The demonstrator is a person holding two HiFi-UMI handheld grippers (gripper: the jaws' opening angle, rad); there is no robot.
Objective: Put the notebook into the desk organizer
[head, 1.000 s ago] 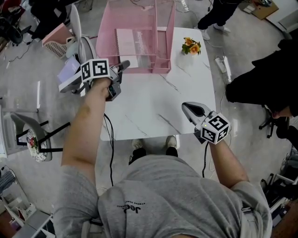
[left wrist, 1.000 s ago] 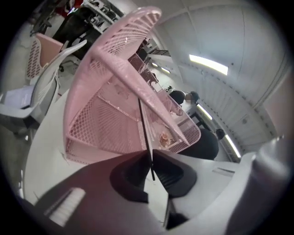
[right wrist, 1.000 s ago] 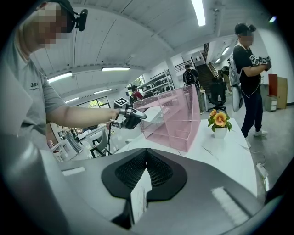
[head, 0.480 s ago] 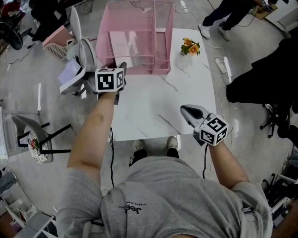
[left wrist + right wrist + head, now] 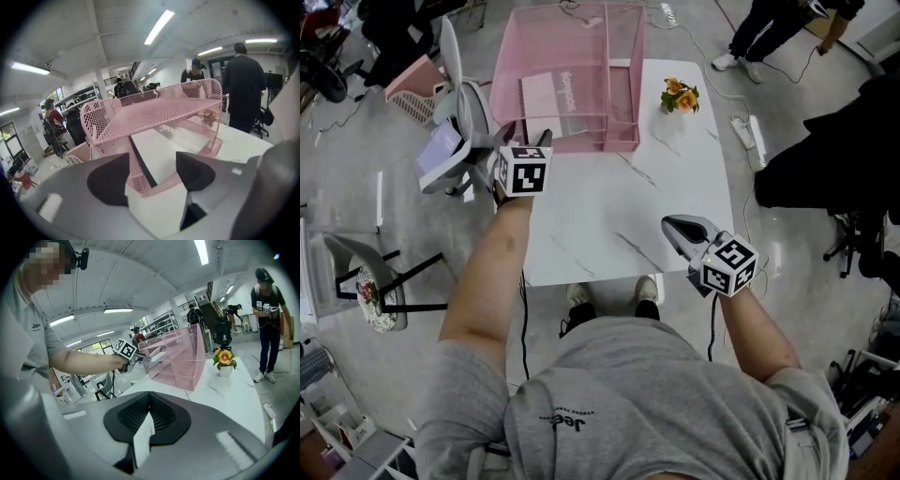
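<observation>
The white notebook (image 5: 551,94) with a dark spine lies tilted on the lower shelf of the pink mesh desk organizer (image 5: 623,56) at the table's far end. My left gripper (image 5: 525,136) hovers at the organizer's front left corner. Its jaws have just been opening and now stand open, with nothing pressed between them. In the left gripper view the notebook (image 5: 157,157) shows beyond the gap of the left gripper (image 5: 153,176), under the organizer's mesh shelf (image 5: 154,112). My right gripper (image 5: 680,228) is shut and empty over the table's near right part; its view shows the right gripper (image 5: 149,416) with pads meeting.
A small pot of orange flowers (image 5: 680,96) stands right of the organizer on the white marble table (image 5: 609,216). An office chair (image 5: 455,103) stands off the table's left edge. People stand at the right (image 5: 825,159) and behind the table (image 5: 243,89).
My left hand has rolled so its marker cube faces up, and its jaws have gone from shut to open. The notebook rests in the organizer. The right gripper has not moved.
</observation>
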